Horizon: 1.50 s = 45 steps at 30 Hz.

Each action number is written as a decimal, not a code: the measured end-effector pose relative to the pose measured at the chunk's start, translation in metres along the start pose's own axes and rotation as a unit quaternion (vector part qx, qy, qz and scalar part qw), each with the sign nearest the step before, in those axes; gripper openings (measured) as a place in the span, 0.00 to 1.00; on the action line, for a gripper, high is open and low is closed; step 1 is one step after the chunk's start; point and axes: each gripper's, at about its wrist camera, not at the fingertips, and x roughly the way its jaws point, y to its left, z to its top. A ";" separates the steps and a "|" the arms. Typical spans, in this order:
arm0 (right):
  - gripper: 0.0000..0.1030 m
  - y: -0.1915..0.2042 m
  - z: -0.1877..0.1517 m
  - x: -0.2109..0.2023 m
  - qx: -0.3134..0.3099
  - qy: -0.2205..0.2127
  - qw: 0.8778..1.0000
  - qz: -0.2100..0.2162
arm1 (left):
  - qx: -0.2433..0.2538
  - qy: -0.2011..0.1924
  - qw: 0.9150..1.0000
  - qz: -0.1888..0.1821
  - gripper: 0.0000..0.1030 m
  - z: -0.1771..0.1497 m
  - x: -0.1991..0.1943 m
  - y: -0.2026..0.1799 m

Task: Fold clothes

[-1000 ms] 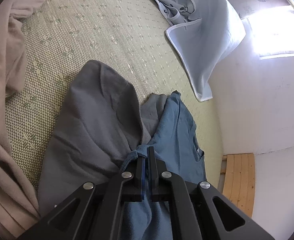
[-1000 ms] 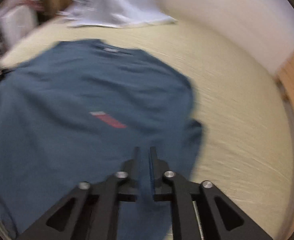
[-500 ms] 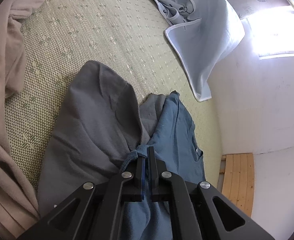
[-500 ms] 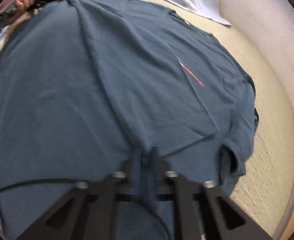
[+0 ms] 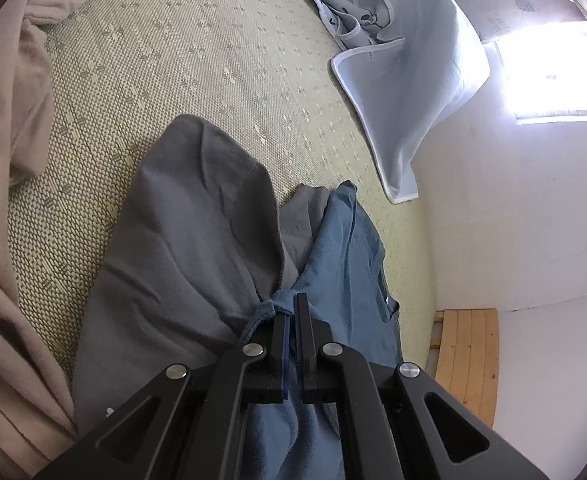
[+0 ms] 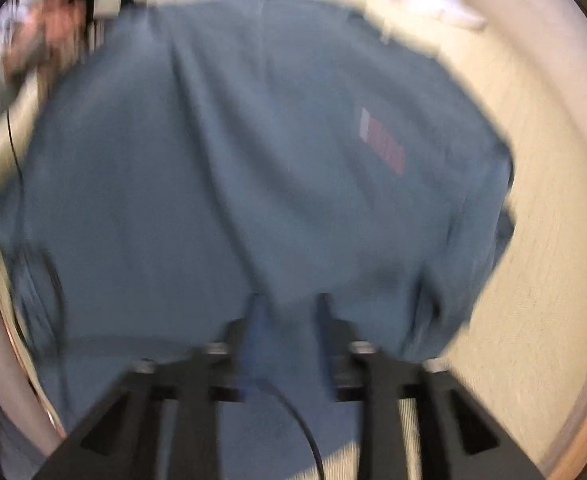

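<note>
Two black grippers work one blue T-shirt (image 6: 229, 168) on a woven straw mat (image 5: 197, 80). The left gripper (image 5: 291, 308) has its flat fingers drawn nearly together, pinching a bunched, rolled hem of the blue shirt between them; from that pinch the soft jersey runs away in a long narrow fold towards the wall. Just beside it, touching along one edge, lies a grey garment (image 5: 181, 248), thicker and matte, rumpled into broad rounded creases. A beige fleecy cloth (image 5: 1, 168) is heaped along the mat's left side, and a pale blue cloth (image 5: 405, 92) with a white bound edge lies at the far end, one corner draped down in a point. The mat is a greenish, tight basket weave dotted with small pale crosses. A strip of light wooden slats (image 5: 469, 352) shows by the white wall (image 5: 513, 220).

The right wrist view is smeared. The blue shirt spreads wide and smooth across a cream mat, with a small red and white rectangular mark (image 6: 381, 140) on its front. The right gripper (image 6: 289, 304) has its fingers set noticeably apart with blue cloth lying between them; I cannot tell whether they grip it. A thin dark cable (image 6: 301, 420) curls over the fabric near the gripper's base. At the upper left is a blurred hand (image 6: 41, 36).
</note>
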 end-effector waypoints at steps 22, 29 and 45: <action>0.47 0.007 0.282 0.145 0.106 -0.026 0.985 0.135 | -0.006 0.013 1.000 -0.018 0.01 0.004 -0.013 0.016; 0.00 0.027 0.302 0.147 0.072 -0.026 0.993 0.090 | -0.007 0.015 0.999 -0.029 0.01 0.007 -0.018 0.018; 0.00 0.088 0.392 0.120 -0.040 -0.083 0.992 -0.087 | 0.014 -0.014 1.000 -0.021 0.01 0.004 -0.028 0.012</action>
